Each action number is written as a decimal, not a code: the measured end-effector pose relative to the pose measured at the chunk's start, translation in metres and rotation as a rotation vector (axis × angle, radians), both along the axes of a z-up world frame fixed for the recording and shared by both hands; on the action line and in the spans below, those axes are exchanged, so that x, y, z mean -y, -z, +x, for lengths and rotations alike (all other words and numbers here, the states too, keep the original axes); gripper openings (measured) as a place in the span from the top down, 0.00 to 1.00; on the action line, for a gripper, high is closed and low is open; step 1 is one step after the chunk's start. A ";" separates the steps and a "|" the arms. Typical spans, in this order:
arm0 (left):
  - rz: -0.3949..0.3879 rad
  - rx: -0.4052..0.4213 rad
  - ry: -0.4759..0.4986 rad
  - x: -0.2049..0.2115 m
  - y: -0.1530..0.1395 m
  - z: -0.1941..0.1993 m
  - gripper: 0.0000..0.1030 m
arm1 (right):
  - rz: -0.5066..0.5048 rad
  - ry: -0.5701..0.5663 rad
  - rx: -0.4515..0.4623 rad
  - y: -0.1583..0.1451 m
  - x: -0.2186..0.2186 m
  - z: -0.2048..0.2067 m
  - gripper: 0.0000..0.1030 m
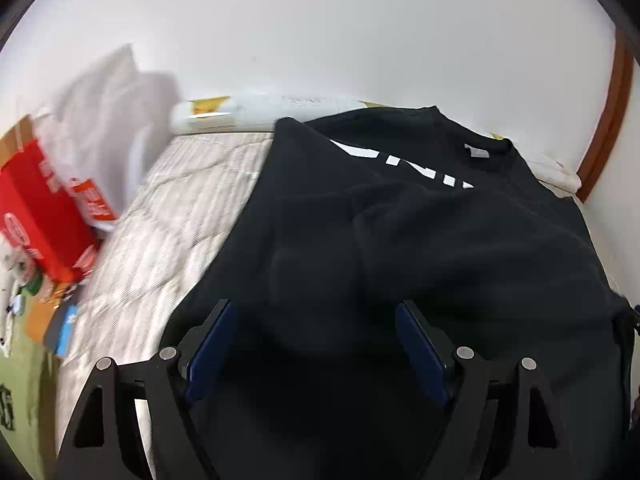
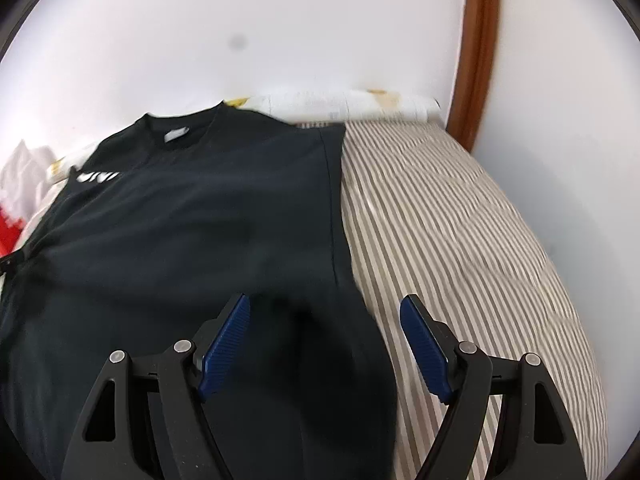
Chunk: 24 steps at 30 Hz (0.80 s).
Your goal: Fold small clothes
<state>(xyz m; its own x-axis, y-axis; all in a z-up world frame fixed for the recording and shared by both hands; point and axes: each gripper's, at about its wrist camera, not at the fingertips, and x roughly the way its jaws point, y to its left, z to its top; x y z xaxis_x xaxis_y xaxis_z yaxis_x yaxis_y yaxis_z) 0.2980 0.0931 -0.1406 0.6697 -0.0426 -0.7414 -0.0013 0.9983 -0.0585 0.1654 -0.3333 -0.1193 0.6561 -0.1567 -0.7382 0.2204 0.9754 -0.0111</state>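
Observation:
A black T-shirt [image 1: 420, 240] with white lettering and a grey neck label lies on the striped mattress [image 1: 188, 216], collar toward the wall. Part of it is folded over, leaving a thick bulge across the middle. My left gripper [image 1: 316, 306] hovers over the shirt's near part, open, its blue pads [image 1: 212, 348] spread with only cloth below. In the right wrist view the shirt [image 2: 192, 220] fills the left half and bare mattress [image 2: 460, 240] the right. My right gripper [image 2: 325, 300] is open above the shirt's right edge and pinches nothing.
A red carton [image 1: 36, 208] and white plastic bags [image 1: 104, 120] stand off the bed's left side, with clutter on the floor below. A rolled white bundle [image 1: 264, 112] lies along the wall at the head. A brown wooden frame [image 2: 476, 52] rises at the right corner.

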 end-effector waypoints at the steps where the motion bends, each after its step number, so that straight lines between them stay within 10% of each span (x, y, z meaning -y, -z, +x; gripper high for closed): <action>1: -0.003 0.003 0.000 -0.004 -0.002 -0.013 0.22 | 0.003 -0.005 0.002 -0.001 0.000 -0.017 0.26; 14: -0.101 -0.015 0.006 -0.059 0.015 -0.185 0.24 | 0.075 -0.033 -0.009 0.023 -0.008 -0.176 0.26; 24: -0.127 -0.011 0.023 -0.061 0.033 -0.240 0.31 | 0.072 -0.040 0.009 0.045 -0.036 -0.214 0.29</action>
<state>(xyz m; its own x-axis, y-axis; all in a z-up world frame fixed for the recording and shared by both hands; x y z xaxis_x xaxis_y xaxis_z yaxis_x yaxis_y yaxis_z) 0.0578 0.1539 -0.1731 0.6594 -0.1517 -0.7363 0.0199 0.9826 -0.1846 -0.0489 -0.2976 -0.1641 0.6673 -0.0765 -0.7408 0.1809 0.9816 0.0616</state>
